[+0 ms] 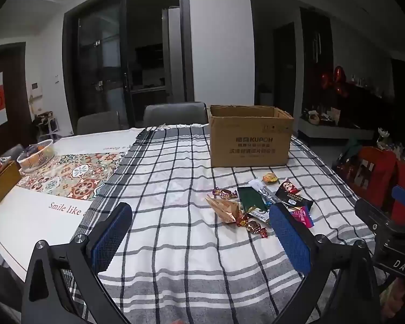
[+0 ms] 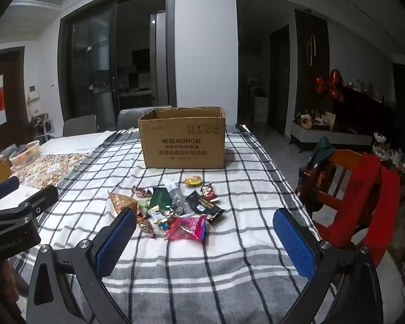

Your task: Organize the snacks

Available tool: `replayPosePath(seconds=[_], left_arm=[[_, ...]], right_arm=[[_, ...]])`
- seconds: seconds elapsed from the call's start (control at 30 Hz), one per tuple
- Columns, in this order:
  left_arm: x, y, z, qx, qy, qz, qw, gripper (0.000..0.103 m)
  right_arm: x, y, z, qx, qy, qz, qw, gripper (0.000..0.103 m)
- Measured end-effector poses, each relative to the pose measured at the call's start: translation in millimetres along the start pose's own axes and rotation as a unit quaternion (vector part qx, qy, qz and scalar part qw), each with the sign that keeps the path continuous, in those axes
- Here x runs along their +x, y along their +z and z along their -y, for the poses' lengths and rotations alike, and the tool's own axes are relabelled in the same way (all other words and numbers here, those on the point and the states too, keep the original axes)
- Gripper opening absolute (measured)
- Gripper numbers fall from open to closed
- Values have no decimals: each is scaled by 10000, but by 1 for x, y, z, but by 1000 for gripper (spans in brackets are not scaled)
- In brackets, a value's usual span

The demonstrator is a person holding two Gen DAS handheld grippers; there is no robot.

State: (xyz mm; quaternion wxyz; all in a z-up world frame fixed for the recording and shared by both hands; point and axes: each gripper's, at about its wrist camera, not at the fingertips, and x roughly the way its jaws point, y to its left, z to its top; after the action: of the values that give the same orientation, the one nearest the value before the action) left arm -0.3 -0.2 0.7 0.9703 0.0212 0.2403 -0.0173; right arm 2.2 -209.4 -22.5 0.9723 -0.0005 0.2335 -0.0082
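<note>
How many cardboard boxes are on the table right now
1. The cardboard box stands open-topped on the checked tablecloth, behind the snack pile. Whether anything lies inside it cannot be seen.

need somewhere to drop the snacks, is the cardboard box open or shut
Open. The cardboard box stands upright on the checked cloth with its top unclosed; both views show its inner back wall. What lies inside cannot be seen.

Wooden chair [image 2: 345,178], white basket [image 1: 36,154], tissue box [image 1: 0,183]
</note>
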Motion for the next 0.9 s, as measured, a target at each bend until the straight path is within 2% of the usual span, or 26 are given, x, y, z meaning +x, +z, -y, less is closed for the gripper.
replayPosePath(seconds=[0.07,0.27,0.9], left_arm=[[0,1,1,23,-89,19,10000,103],[-7,1,-7,-30,-81,116,9999,103],[-11,3,2,-11,-49,206,9998,103]], right_arm=[[0,0,0,-1,-1,4,10000,102],[-2,1,0,11,17,11,10000,102],[-3,2,-1,45,71,27,10000,102]])
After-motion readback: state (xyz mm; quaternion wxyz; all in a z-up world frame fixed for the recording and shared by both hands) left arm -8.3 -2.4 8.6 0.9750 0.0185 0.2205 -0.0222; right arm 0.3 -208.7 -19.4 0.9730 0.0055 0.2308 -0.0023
